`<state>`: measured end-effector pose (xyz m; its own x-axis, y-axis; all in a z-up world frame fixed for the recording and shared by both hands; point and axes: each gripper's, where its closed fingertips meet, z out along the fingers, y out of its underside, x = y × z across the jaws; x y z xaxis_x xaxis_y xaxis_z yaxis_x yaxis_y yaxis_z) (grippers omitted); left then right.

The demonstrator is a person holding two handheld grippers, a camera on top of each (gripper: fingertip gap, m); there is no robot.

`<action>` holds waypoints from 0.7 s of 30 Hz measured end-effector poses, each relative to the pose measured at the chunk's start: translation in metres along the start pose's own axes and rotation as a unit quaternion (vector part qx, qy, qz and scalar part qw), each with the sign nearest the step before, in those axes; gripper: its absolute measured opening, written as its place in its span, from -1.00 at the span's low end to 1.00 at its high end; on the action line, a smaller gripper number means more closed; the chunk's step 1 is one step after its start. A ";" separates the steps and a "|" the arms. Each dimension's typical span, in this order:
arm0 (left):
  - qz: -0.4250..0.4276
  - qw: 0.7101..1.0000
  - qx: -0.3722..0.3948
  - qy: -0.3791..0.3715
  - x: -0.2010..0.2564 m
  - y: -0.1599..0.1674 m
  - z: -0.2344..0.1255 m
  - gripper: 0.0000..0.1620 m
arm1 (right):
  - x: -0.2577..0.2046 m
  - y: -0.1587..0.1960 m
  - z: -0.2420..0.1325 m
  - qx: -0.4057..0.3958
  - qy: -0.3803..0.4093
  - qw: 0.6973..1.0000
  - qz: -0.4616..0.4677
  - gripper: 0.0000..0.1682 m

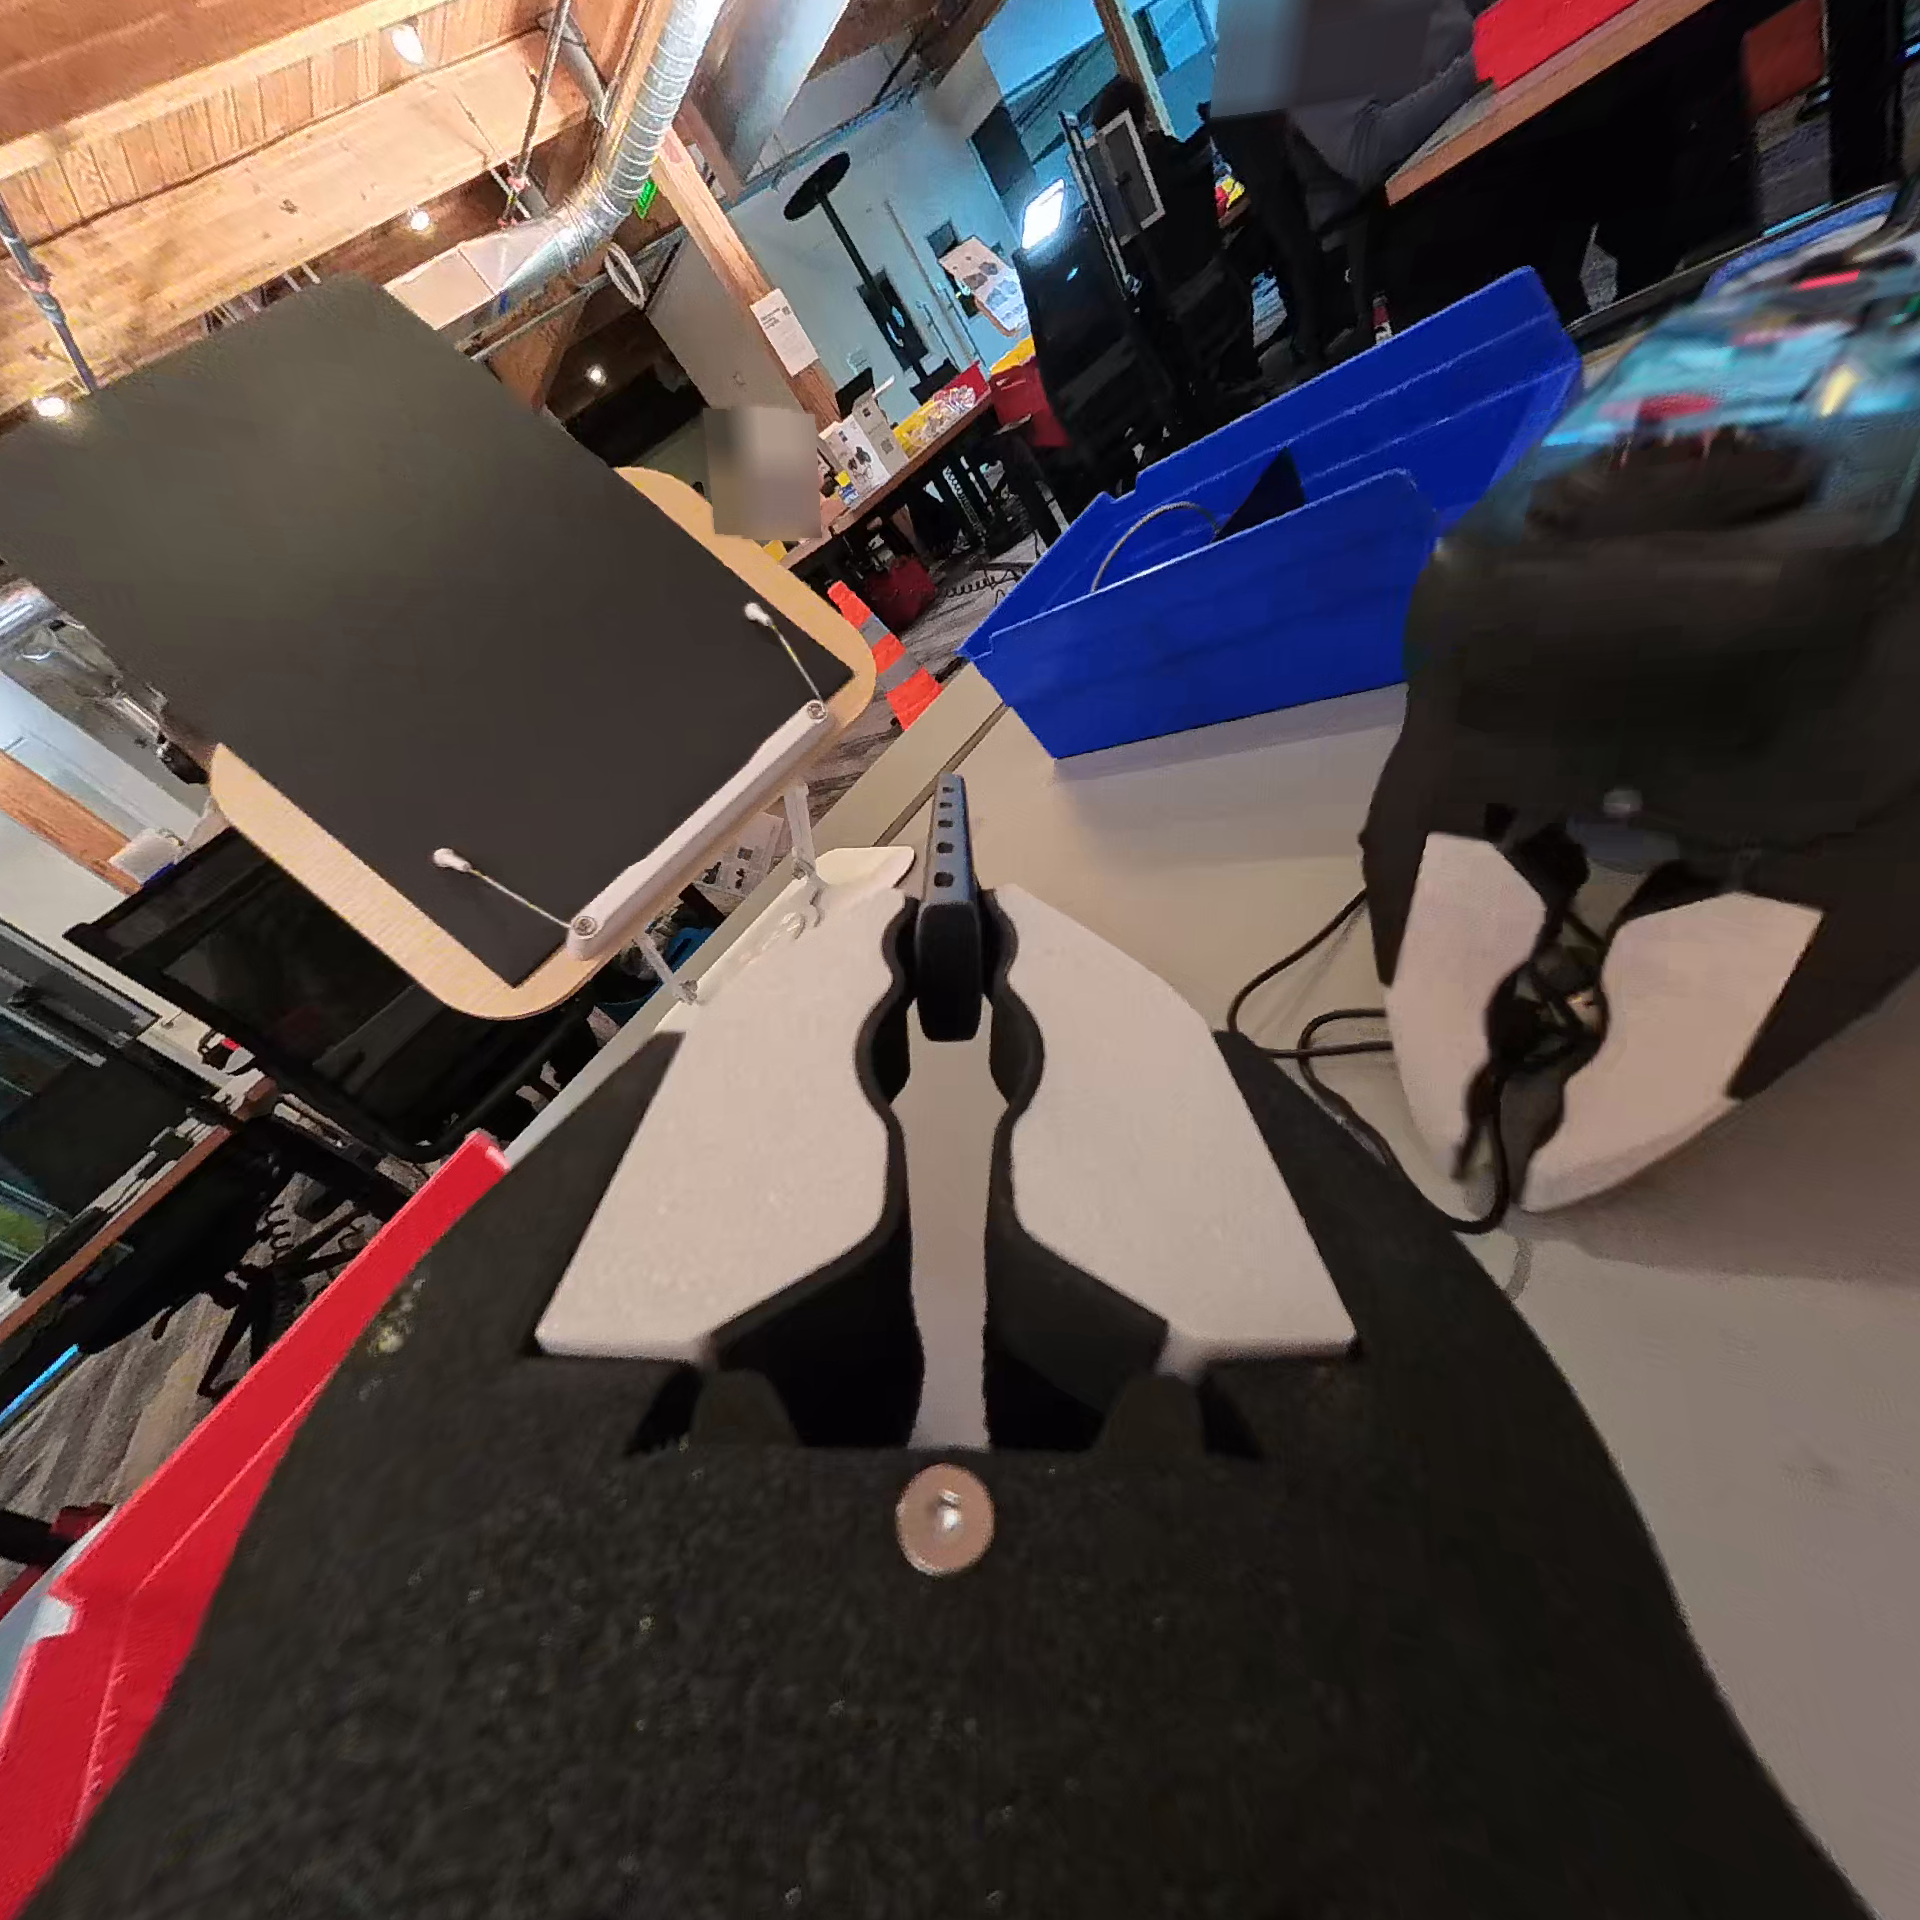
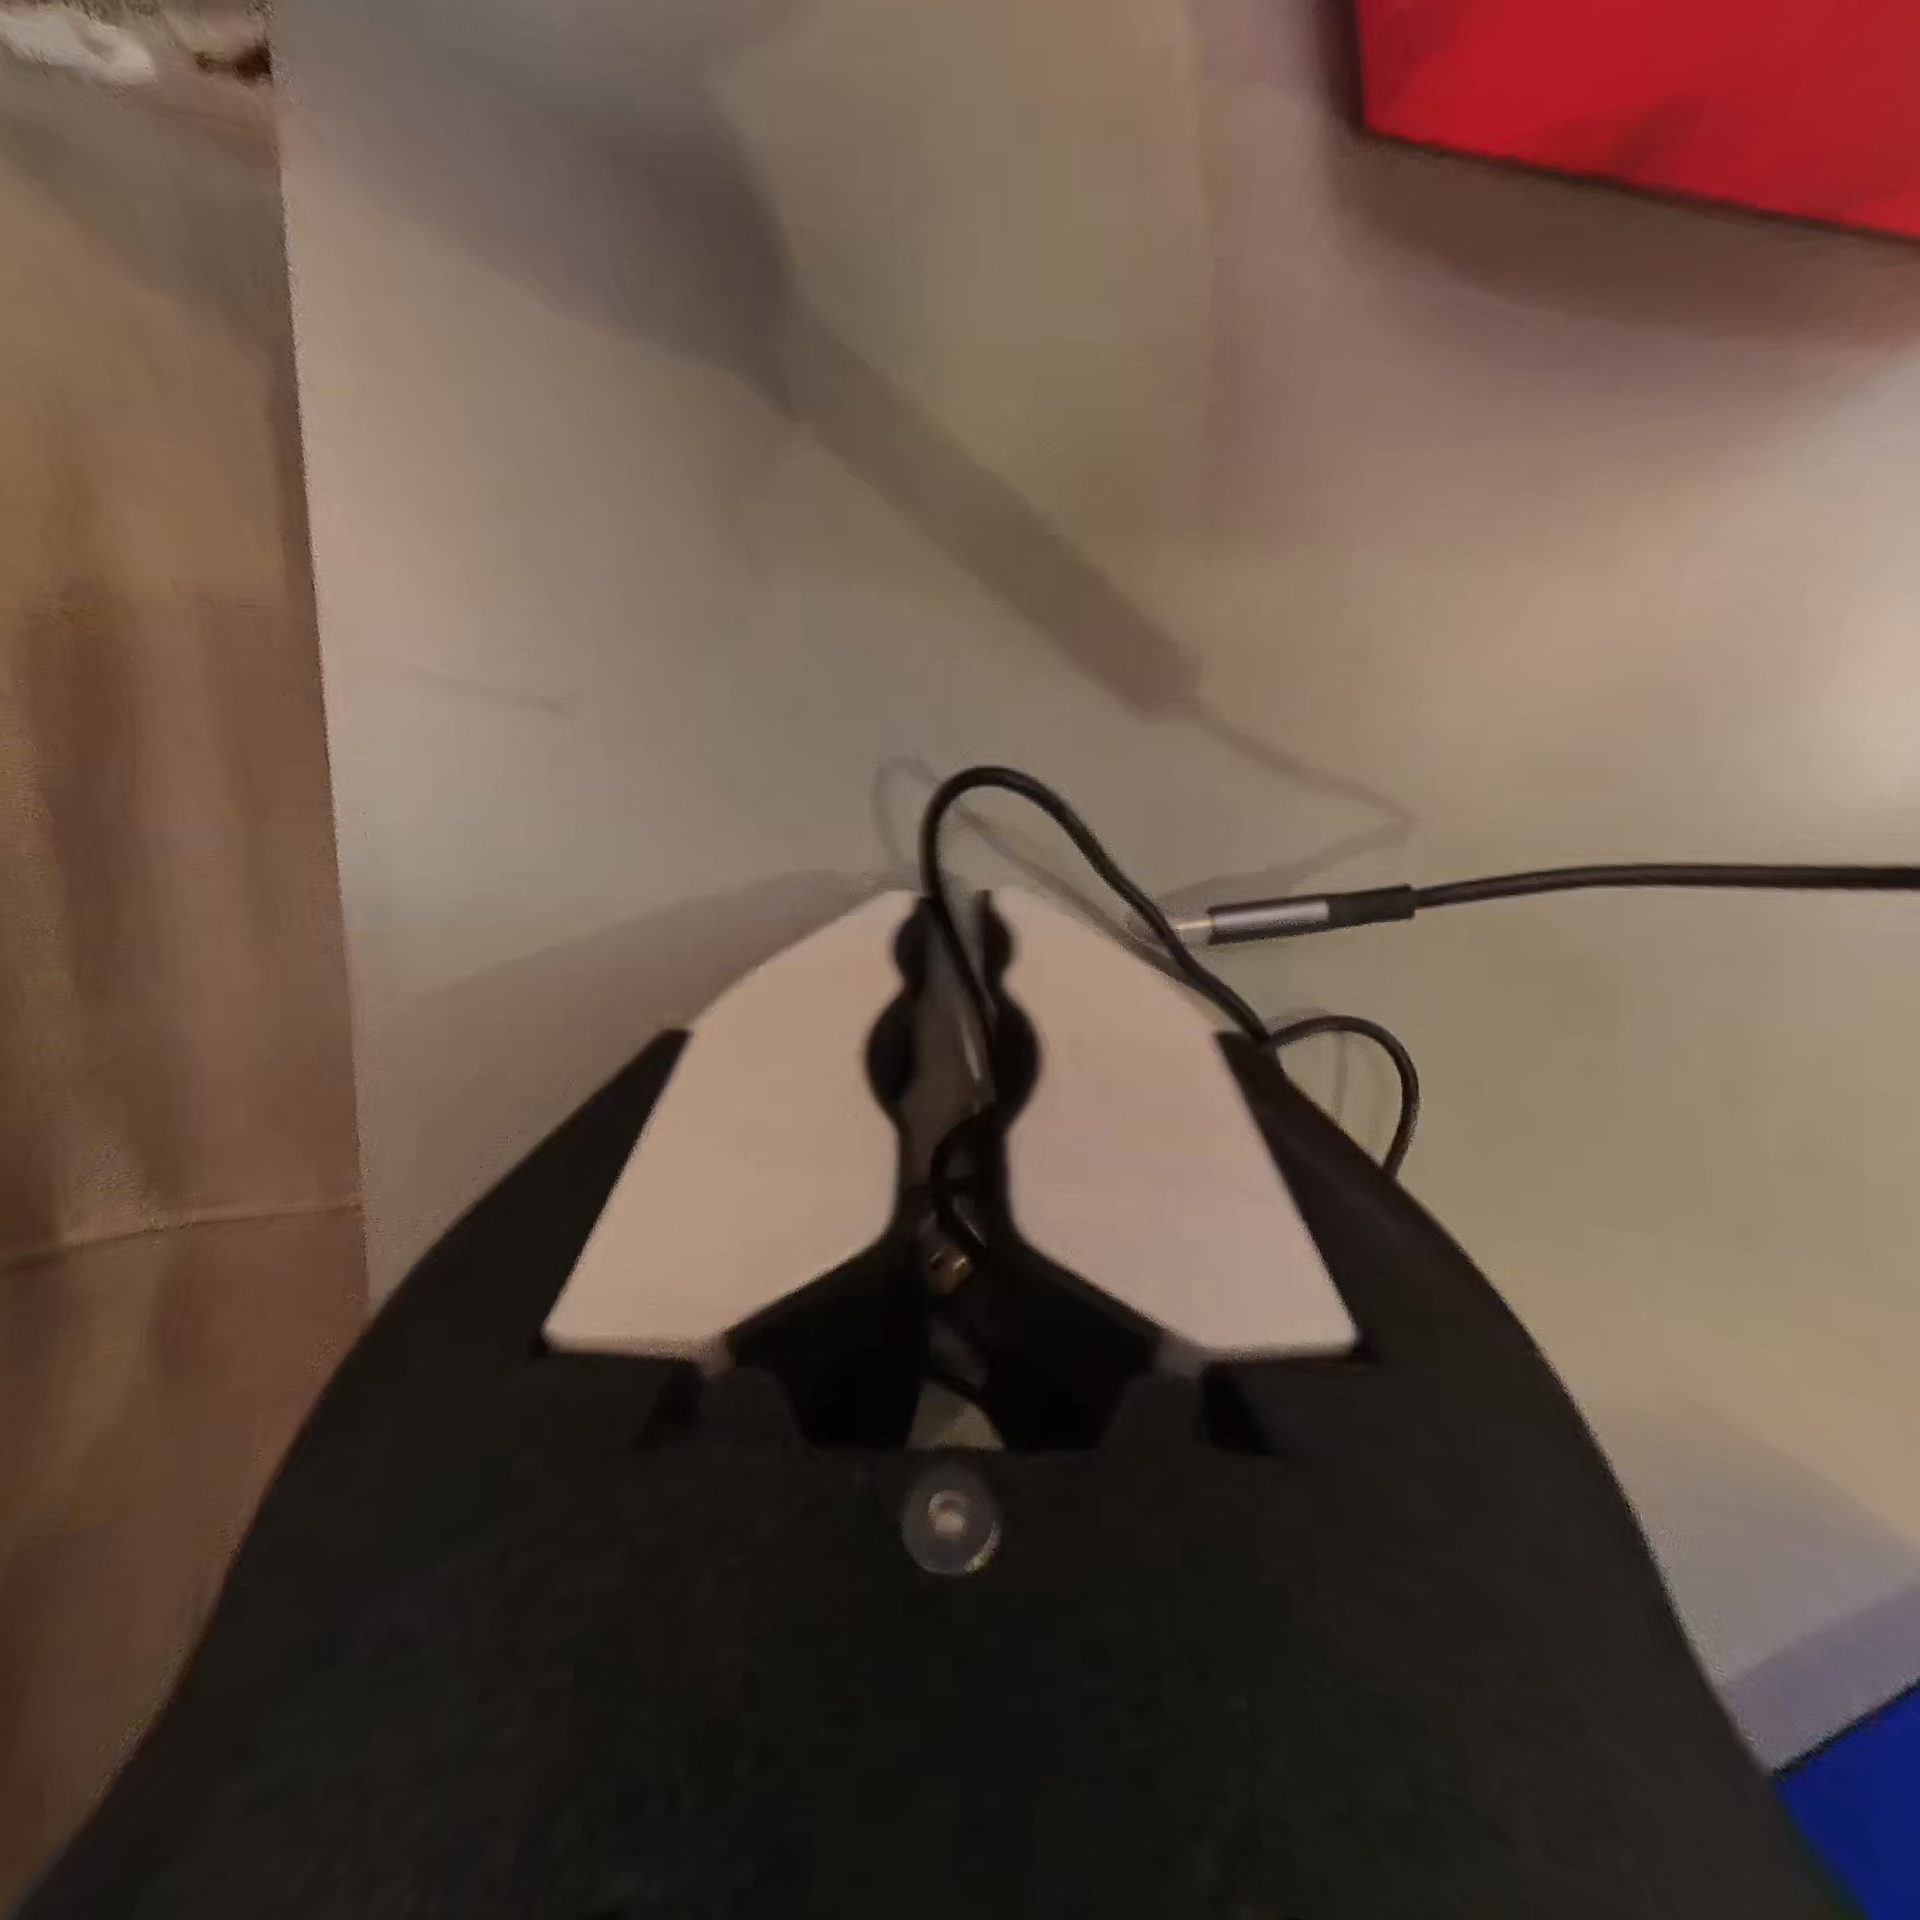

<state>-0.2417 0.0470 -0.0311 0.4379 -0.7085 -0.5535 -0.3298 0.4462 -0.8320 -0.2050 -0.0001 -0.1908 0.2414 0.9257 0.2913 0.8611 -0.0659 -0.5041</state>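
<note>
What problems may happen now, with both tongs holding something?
1. The left tongs pinch the slim dark port hub only at one end; it may pivot or slip.
2. The right tongs grip the thin black cable in loose loops, so its silver plug may drag on the grey table.

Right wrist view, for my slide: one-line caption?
Right gripper shut on a black cable above a pale table, metal plug lying nearby.

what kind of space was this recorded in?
Likely a shared lab or workshop office: exposed wooden ceiling beams with a silver ventilation duct, long wooden workbenches piled with boxes, and a blue plastic storage bin on the pale grey tabletop.
</note>
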 end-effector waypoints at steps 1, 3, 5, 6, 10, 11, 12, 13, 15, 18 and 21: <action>-0.002 1.000 0.000 -0.001 -0.001 0.000 -0.001 -0.87 | -0.002 -0.001 0.002 -0.010 -0.009 1.000 -0.007 -0.96; -0.001 1.000 -0.005 -0.009 -0.006 0.002 -0.003 -0.87 | 0.006 -0.013 -0.006 0.013 0.005 1.000 -0.002 -0.96; 0.002 1.000 -0.013 -0.027 -0.014 0.005 -0.007 -0.88 | 0.017 -0.040 -0.034 0.121 -0.007 0.991 0.061 -0.97; 0.000 0.999 -0.015 -0.034 -0.018 0.006 -0.010 -0.88 | 0.027 -0.055 -0.056 0.198 -0.027 0.973 0.119 -0.97; -0.011 0.999 -0.017 -0.046 -0.026 0.009 -0.015 -0.88 | 0.092 -0.071 -0.183 0.578 -0.128 0.745 0.309 -0.98; -0.013 0.999 -0.016 -0.045 -0.026 0.009 -0.015 -0.88 | 0.112 -0.053 -0.194 0.609 -0.122 0.699 0.355 -0.98; -0.015 0.999 -0.016 -0.043 -0.025 0.009 -0.014 -0.88 | 0.123 -0.035 -0.189 0.607 -0.114 0.682 0.391 -0.98; -0.015 0.999 -0.016 -0.040 -0.023 0.008 -0.013 -0.88 | 0.126 -0.019 -0.179 0.595 -0.109 0.685 0.407 -0.98; -0.008 0.999 -0.015 -0.033 -0.019 0.005 -0.010 -0.88 | 0.121 0.009 -0.155 0.561 -0.075 0.701 0.434 -0.98; 0.014 1.000 -0.014 -0.021 -0.011 0.000 -0.007 -0.87 | 0.098 0.038 -0.126 0.469 -0.086 0.729 0.490 -0.98; 0.026 1.000 -0.013 -0.010 -0.003 -0.003 -0.005 -0.88 | 0.071 0.067 -0.100 0.326 -0.065 0.791 0.514 -0.98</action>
<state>-0.2462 0.0452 -0.0261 0.4354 -0.6739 -0.5968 -0.3741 0.4676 -0.8009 -0.0852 0.0240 -0.1222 0.5800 0.5409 -0.6091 -0.1837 -0.6416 -0.7447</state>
